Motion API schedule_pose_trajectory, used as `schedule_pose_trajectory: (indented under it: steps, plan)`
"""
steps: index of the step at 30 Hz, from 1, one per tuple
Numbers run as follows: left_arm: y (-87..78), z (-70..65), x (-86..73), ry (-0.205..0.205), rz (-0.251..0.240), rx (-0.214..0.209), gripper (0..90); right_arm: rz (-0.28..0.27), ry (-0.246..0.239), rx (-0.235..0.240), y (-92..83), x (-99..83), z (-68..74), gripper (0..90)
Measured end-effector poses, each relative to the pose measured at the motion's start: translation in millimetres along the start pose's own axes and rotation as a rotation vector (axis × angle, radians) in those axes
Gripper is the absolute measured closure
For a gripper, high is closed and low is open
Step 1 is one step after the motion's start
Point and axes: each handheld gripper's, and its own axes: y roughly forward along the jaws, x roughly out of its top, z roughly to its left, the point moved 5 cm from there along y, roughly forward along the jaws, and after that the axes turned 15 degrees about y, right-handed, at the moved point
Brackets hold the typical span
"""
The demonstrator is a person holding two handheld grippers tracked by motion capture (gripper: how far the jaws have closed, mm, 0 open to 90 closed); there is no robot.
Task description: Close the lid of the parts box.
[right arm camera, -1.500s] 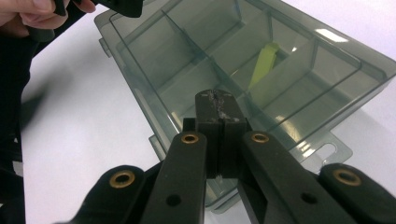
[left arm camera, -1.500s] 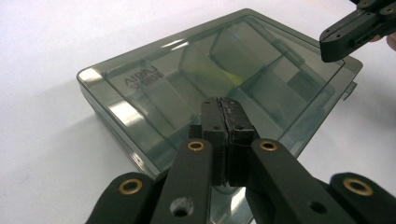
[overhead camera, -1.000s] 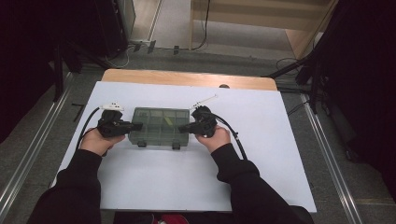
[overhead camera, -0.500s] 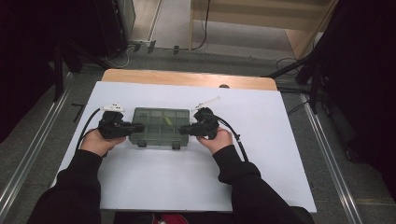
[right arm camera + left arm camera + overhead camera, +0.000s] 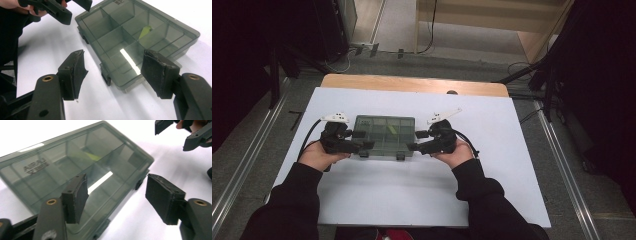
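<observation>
A smoky, translucent compartment box (image 5: 384, 136) lies flat and closed on the white table (image 5: 412, 200), near its middle, flanked by a person's two hand-held grippers. The left gripper (image 5: 362, 146) sits just off the box's left short end and the right gripper (image 5: 414, 145) just off its right short end, each pointing inward at the box between them. Both sets of jaws have just been opening and now stand well apart, with nothing pinched between the pads; in the left gripper view one pad (image 5: 75, 197) hangs over the lid without pressing on it. The box's long axis runs left to right across the table, straight from one gripper to the other, and its dark latches (image 5: 106, 75) face the person's edge. Neither hand looks clearly nearer. A small yellow-green piece (image 5: 145, 31) rests in one compartment.
</observation>
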Motion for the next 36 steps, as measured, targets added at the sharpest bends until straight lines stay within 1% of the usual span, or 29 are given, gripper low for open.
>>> schedule_pose_trajectory:
  steps: [2, 4, 5, 7, 9, 12, 15, 18, 19, 24, 26, 32, 36]
  plan:
    - [0.6, -3.8, 1.1, 0.016, -0.004, -0.005, 32.5, -0.003, 0.003, 0.012, -4.3, -2.7, 0.7, 33.5]
    - [1.4, -6.4, 2.5, 0.023, -0.005, 0.008, 30.7, -0.005, -0.011, 0.013, -8.1, -5.5, 0.7, 31.7]
    - [1.8, -7.9, 3.0, 0.025, -0.009, 0.012, 30.6, -0.006, -0.006, 0.017, -9.9, -7.1, 1.3, 30.9]
    - [2.3, -10.5, 4.1, 0.037, -0.015, 0.017, 27.8, -0.011, 0.002, 0.031, -13.6, -10.0, 1.8, 29.5]
    - [2.8, -14.1, 5.1, 0.044, -0.019, 0.018, 27.7, -0.023, 0.006, 0.041, -16.9, -12.7, 2.1, 27.9]
    - [2.9, -19.3, 5.8, 0.061, -0.022, 0.025, 27.6, -0.024, -0.028, 0.026, -20.9, -17.9, 2.7, 26.6]
    - [4.0, -25.1, 6.0, 0.077, -0.023, 0.031, 27.6, -0.022, -0.015, 0.024, -24.6, -22.7, 3.0, 26.5]
    - [5.7, -30.0, 5.0, 0.099, -0.013, 0.036, 27.6, -0.010, -0.020, 0.012, -26.7, -28.1, 1.9, 26.5]
    - [6.2, -31.9, 4.5, 0.109, -0.018, 0.038, 27.6, -0.003, -0.016, 0.007, -27.7, -30.1, 1.5, 26.5]
    - [7.9, -38.4, -0.8, 0.140, -0.011, 0.048, 27.6, 0.001, -0.011, -0.010, -33.2, -39.4, -1.7, 26.1]
    - [8.6, -40.8, -3.4, 0.145, -0.012, 0.053, 27.6, 0.000, -0.010, -0.012, -35.5, -43.3, -2.3, 25.6]
    - [9.3, -49.5, -12.2, 0.136, -0.014, 0.050, 27.6, -0.009, -0.012, -0.025, -43.5, -54.7, -3.7, 25.8]
    - [10.3, -54.7, -16.8, 0.139, -0.010, 0.047, 27.6, -0.005, -0.017, -0.043, -49.1, -61.7, -5.8, 25.9]
